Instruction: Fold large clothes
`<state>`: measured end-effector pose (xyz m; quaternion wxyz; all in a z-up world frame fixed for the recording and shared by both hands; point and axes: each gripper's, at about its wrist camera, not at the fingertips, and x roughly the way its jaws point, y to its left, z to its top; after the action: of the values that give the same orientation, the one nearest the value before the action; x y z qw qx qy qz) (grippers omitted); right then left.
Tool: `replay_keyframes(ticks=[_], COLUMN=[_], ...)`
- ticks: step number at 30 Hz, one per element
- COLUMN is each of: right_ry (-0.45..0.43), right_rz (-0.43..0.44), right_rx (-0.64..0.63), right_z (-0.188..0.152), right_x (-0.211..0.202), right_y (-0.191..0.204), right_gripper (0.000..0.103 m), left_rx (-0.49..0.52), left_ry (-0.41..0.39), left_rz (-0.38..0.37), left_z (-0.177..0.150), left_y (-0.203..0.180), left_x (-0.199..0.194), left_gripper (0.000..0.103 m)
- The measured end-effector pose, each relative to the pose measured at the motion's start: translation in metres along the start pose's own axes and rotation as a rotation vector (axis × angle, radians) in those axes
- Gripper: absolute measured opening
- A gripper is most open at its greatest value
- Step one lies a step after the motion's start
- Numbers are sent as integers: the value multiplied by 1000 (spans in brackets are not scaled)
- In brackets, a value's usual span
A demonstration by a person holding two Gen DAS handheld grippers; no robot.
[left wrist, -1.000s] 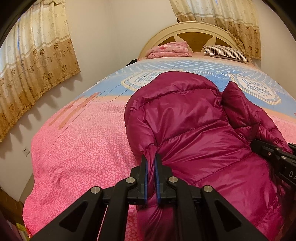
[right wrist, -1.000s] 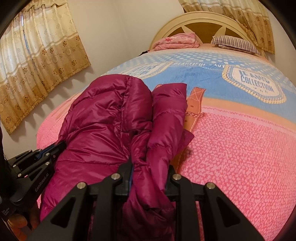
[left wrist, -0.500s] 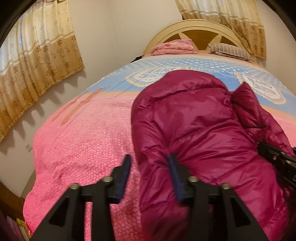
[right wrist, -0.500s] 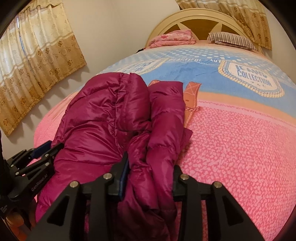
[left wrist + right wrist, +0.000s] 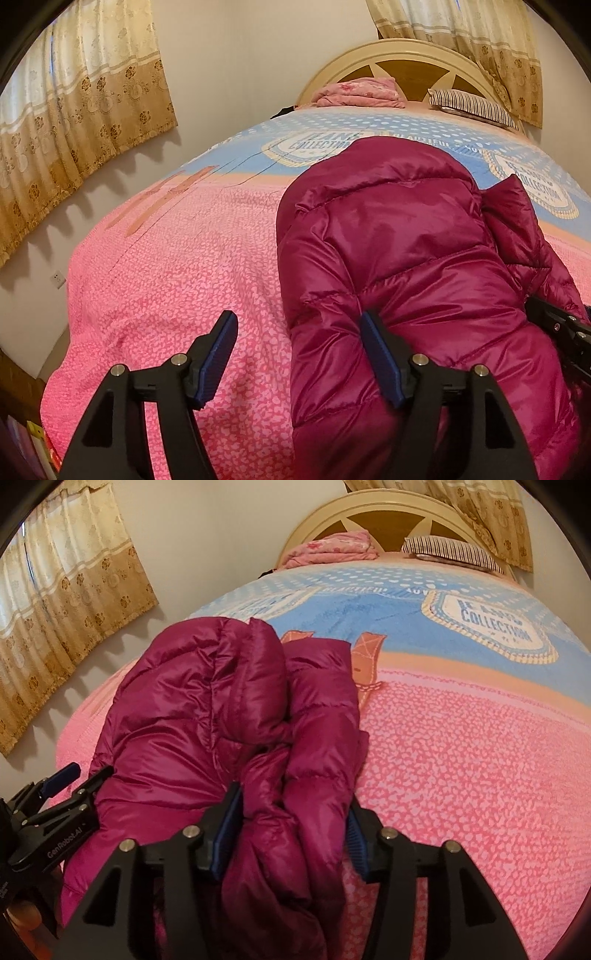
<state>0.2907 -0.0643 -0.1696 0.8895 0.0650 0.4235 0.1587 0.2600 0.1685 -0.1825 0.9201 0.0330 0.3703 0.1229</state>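
Magenta puffer jacket [image 5: 417, 266] laid on pink-and-blue bedspread [image 5: 177, 280], near foot of bed. Left gripper [image 5: 299, 354] seen spread wide, left edge of jacket bulging between pads, nothing pinched. Bunched sleeve folds [image 5: 295, 775] shown only in right view, between parted pads of right gripper [image 5: 291, 834]; contact not discernible. Jacket hem cut off below.

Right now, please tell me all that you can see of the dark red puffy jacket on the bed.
The jacket is a shiny magenta, quilted down coat of smooth, nylon-like fabric. It lies lengthwise on the pink part of the bedspread, folded narrow, with a sleeve lying along its right side. The left claw is open beside its left edge, one pad touching the fabric. The right claw is also open, with bunched sleeve fabric between its pads.
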Motion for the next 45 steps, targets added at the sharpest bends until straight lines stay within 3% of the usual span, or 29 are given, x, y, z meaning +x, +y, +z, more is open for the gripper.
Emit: replay_keyframes(ticks=[7,10,15,18,26,45], right_ry=[-35,-70,-133,-190,-255,-283], right_rz=[-3,6,-6,-17,-16,-8], right_rx=[-2,-11,-45,-65,-94,-107], right_z=[5,8,11,10,8,6], right_x=[-20,-34,-71,-94,-121,-136], right_y=[5,11,25,32,49,54], right_gripper=[57,66,67,74,74,74], left_rx=[1,1,-11,-16,-47,-60], left_ry=[2,-20,-103,-171,-254,-264], left_rz=[-15,-21,-37,-37,-64,-72], left_z=[5,5,11,15,24,27], left_y=[6,10,19,26,33,36], left_x=[-16,-32,-82,-113,-156,-166], left_gripper=[70,70,70,70,70,70])
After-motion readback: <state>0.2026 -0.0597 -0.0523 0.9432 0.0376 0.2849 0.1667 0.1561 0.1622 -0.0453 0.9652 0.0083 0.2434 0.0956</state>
